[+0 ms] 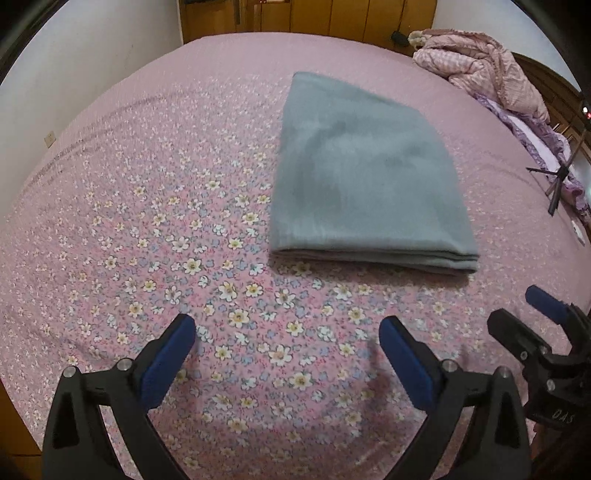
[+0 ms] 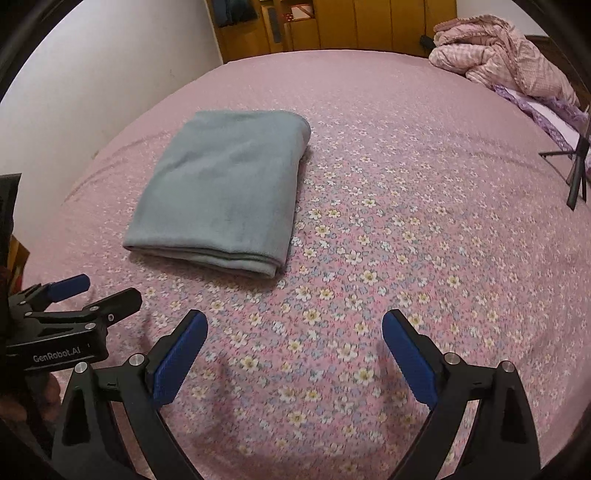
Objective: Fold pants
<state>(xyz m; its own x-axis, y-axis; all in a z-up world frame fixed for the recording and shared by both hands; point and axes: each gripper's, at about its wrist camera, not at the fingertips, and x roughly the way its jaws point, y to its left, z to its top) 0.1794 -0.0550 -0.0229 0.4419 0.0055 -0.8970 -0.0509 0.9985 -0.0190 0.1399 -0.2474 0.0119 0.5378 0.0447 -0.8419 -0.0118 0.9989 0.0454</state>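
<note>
The grey-blue pants (image 1: 365, 177) lie folded into a neat stacked rectangle on the pink flowered bedsheet (image 1: 147, 221); the layered fold edge faces me. In the right wrist view the same folded pants (image 2: 225, 192) sit left of centre. My left gripper (image 1: 288, 332) hovers open over the sheet, short of the pants' near edge, with nothing between its blue pads. My right gripper (image 2: 295, 328) is open too, empty, to the right of the pants. Each gripper shows at the edge of the other's view: the right gripper (image 1: 532, 314) and the left gripper (image 2: 99, 288).
A crumpled pink quilt (image 1: 484, 70) and purple pillow (image 1: 532, 136) lie at the far right of the bed. A small black tripod (image 2: 576, 173) stands near the right edge. Wooden wardrobe doors (image 2: 332, 26) are behind the bed, a white wall (image 1: 74, 74) on the left.
</note>
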